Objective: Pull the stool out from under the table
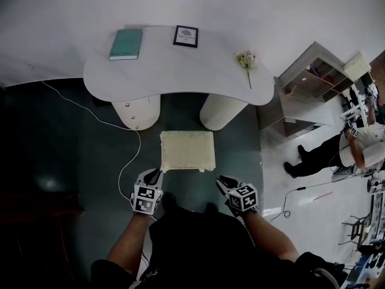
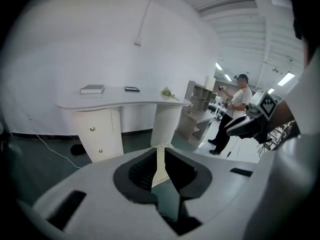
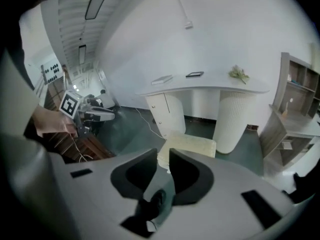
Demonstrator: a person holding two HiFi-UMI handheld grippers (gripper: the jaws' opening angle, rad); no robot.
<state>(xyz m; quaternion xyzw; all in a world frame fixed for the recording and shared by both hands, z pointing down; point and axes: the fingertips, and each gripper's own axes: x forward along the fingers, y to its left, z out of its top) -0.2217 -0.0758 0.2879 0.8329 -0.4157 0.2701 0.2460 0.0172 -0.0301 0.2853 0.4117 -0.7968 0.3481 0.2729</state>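
Observation:
The stool (image 1: 187,151), a low square seat with a cream cushion, stands on the dark floor just in front of the white curved table (image 1: 174,71), between its two round legs. My left gripper (image 1: 155,173) hovers a little short of the stool's near left corner, apart from it. Off the near right corner, my right gripper (image 1: 224,180) is also clear of it. In the left gripper view the left gripper (image 2: 159,151) has only a narrow slit between its jaws and holds nothing. The right gripper (image 3: 163,156) shows a wider gap, empty, with the stool (image 3: 187,146) beyond.
On the table lie a green book (image 1: 126,44), a small framed picture (image 1: 185,36) and a dried flower (image 1: 246,62). A white cable (image 1: 129,143) trails over the floor left of the stool. A wooden shelf unit (image 1: 307,89) and a standing person (image 1: 325,152) are at the right.

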